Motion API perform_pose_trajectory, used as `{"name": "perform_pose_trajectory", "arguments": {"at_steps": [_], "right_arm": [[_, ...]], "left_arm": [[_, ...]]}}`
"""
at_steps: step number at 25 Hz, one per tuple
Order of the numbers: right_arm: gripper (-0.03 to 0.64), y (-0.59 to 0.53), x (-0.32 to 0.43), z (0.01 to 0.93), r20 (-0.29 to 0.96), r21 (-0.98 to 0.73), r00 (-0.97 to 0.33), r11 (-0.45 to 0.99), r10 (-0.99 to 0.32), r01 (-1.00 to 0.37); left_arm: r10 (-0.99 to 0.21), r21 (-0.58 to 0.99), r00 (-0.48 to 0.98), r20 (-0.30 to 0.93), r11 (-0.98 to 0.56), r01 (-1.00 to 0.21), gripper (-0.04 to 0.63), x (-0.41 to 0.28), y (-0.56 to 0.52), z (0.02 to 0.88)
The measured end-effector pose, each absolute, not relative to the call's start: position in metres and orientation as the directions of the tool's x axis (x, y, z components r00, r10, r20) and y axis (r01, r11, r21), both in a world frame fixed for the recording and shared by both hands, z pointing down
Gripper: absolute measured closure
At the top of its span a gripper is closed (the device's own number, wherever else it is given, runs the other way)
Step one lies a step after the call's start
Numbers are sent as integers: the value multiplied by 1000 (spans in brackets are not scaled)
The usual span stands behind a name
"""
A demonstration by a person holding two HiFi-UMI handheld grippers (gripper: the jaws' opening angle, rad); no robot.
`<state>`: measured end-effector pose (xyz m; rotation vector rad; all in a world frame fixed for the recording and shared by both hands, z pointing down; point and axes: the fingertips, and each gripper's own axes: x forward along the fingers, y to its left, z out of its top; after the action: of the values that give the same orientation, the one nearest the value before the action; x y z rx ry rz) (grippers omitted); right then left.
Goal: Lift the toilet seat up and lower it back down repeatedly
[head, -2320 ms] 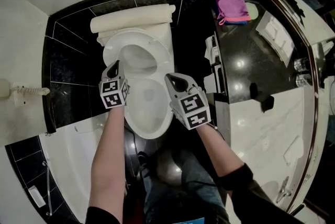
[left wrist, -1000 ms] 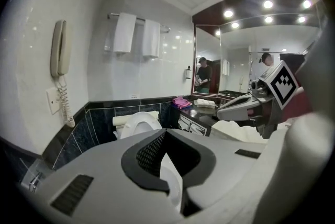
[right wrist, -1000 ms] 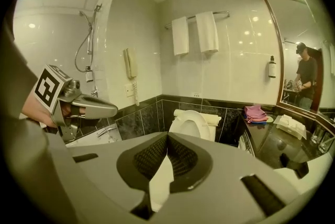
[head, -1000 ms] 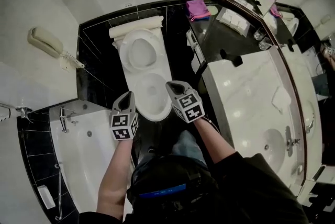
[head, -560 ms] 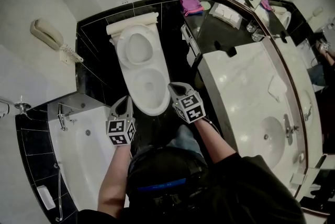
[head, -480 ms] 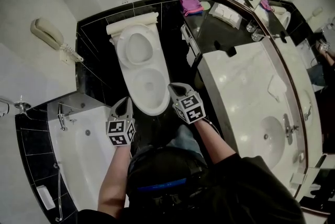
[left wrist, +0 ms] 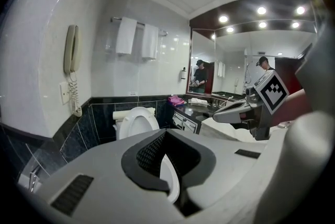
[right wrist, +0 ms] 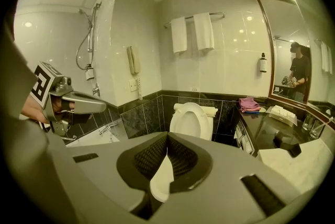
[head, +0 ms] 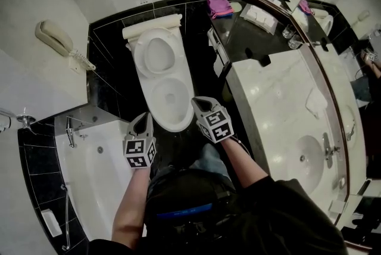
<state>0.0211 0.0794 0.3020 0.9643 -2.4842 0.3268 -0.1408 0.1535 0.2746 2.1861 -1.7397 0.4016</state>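
Toilet seat (head: pixel 157 55) stands raised, tipped back against the tank, with the bare bowl rim (head: pixel 168 96) open in front of it. Both grippers hang short of the bowl's front edge and touch nothing on the toilet.

The left gripper (head: pixel 144 118) is just off the bowl's front left corner. Its fingers (left wrist: pixel 152 152) are pressed together at the tips with nothing between them. The right gripper (head: pixel 199 102) sits beside the bowl's front right edge. Its fingers (right wrist: pixel 149 157) are likewise clenched on nothing, and only the white bowl shows through the gap below the tips.

A wall phone (head: pixel 56 39) hangs well to the left of the toilet. A pink cloth (head: pixel 219 5) lies on the dark counter (head: pixel 250 39) to the toilet's right.
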Motion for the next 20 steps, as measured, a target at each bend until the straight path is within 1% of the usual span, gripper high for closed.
{"name": "perform_pose_trajectory", "arguments": {"at_steps": [10,18,20], "right_arm": [[600,39,7,302,512,-44,-671,764,-536,-644],[597,-29,-18,312,543,12,-677,811,-497,-585],[569,-50,-26,317,551,11,-687,828,-474,-561]], "left_arm": [[-876,86,215,433,-198,-976,609,-133,125,286],[-862,104,178,474,-145,-984,609,-139,74,318],[-859,107,163,485,-127,-986,609,-142,57,327]]}}
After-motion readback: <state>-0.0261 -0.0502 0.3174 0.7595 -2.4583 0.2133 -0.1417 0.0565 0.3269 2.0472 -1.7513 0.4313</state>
